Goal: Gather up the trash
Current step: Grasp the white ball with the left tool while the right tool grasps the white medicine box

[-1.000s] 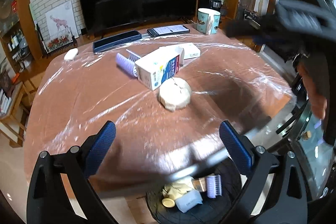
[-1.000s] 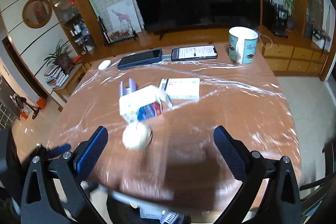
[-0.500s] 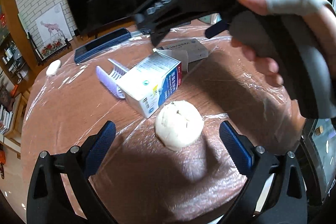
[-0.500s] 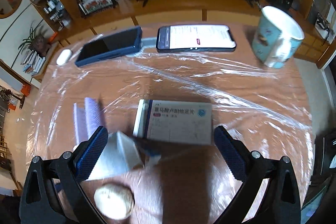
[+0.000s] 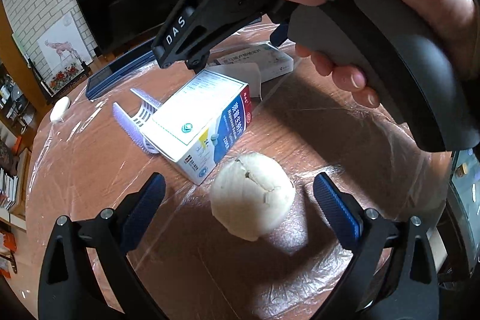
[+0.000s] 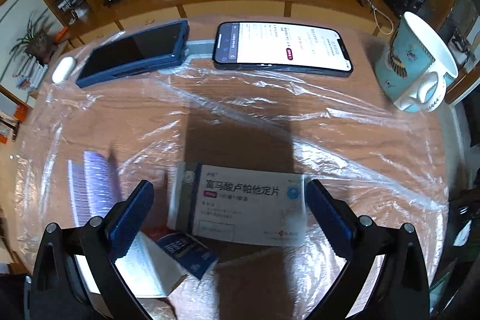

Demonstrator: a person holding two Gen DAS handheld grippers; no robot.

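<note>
A crumpled white paper ball (image 5: 253, 197) lies on the plastic-covered table between the open fingers of my left gripper (image 5: 240, 206). Behind it lies an open white and blue medicine carton (image 5: 201, 125), also in the right wrist view (image 6: 162, 260). A flat white pill box (image 6: 240, 210) lies between the open fingers of my right gripper (image 6: 226, 218); in the left wrist view the box (image 5: 270, 62) is partly hidden behind the right gripper's body. A purple and white comb-like piece (image 5: 138, 116) lies left of the carton, and it shows in the right wrist view (image 6: 90, 185).
At the table's far edge lie a dark phone in a blue case (image 6: 135, 53), a lit phone (image 6: 282, 48) and a small white case (image 6: 62, 73). A teal and white mug (image 6: 417, 71) stands at the far right. Clear plastic film (image 6: 240, 110) covers the wooden table.
Both grippers have moved forward and down over the table. The left now frames the paper ball; the right has closed in on the flat pill box. The floor bin has left view.
</note>
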